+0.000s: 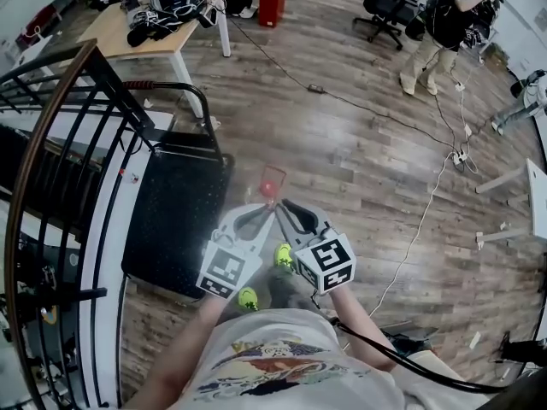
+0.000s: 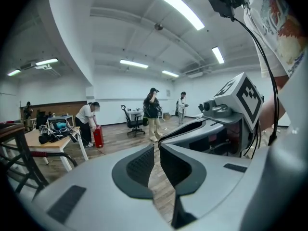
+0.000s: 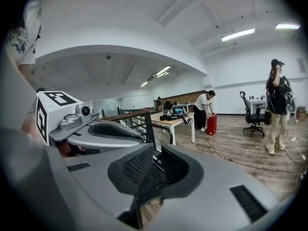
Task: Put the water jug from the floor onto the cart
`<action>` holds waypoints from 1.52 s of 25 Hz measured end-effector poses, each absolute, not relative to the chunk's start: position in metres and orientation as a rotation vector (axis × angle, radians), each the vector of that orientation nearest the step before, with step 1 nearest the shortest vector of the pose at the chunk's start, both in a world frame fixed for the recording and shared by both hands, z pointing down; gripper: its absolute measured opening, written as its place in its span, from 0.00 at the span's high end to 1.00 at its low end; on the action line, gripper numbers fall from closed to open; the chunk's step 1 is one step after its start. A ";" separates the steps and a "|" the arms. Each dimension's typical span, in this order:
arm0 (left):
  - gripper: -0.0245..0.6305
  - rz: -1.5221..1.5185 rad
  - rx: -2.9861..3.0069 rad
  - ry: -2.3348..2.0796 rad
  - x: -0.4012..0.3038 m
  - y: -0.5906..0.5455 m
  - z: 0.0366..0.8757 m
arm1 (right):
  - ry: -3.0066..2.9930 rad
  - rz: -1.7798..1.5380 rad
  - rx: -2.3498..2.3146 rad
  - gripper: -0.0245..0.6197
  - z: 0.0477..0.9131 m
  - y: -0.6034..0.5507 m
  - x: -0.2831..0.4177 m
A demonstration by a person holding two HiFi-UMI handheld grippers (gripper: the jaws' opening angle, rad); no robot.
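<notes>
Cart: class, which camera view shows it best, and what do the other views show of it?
The head view: the black cart lies nearly whole in frame, seen from above. The right gripper view catches only its handle and a sliver of deck. The left gripper view shows at most a bit of handle, lower left.

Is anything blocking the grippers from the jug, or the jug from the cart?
Nothing visible does. The jug is not surely identifiable; a small red thing on the floor just past the left gripper and right gripper may be it. Only bare floor lies between it and the black cart at left.
</notes>
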State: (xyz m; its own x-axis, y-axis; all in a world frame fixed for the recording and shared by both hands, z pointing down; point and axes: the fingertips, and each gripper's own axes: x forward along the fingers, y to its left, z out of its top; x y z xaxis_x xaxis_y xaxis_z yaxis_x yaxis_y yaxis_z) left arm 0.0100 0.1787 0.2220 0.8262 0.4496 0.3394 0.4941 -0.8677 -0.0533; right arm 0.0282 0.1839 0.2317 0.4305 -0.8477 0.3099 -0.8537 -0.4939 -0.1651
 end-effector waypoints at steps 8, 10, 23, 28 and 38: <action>0.94 -0.542 -2.862 -0.670 0.089 0.185 0.247 | -1.639 0.608 2.588 0.85 0.259 0.191 0.110; 0.94 -0.573 -2.849 -0.658 0.108 0.187 0.254 | -1.653 0.615 2.584 0.85 0.264 0.194 0.128; 0.94 -0.678 -2.808 -0.663 0.184 0.181 0.313 | -1.652 0.715 2.594 0.85 0.323 0.189 0.202; 0.94 -0.702 -2.795 -0.684 0.201 0.167 0.354 | -1.633 0.742 2.589 0.85 0.363 0.174 0.220; 0.94 -0.728 -2.812 -0.696 0.227 0.139 0.438 | -1.561 0.797 2.590 0.85 0.445 0.153 0.232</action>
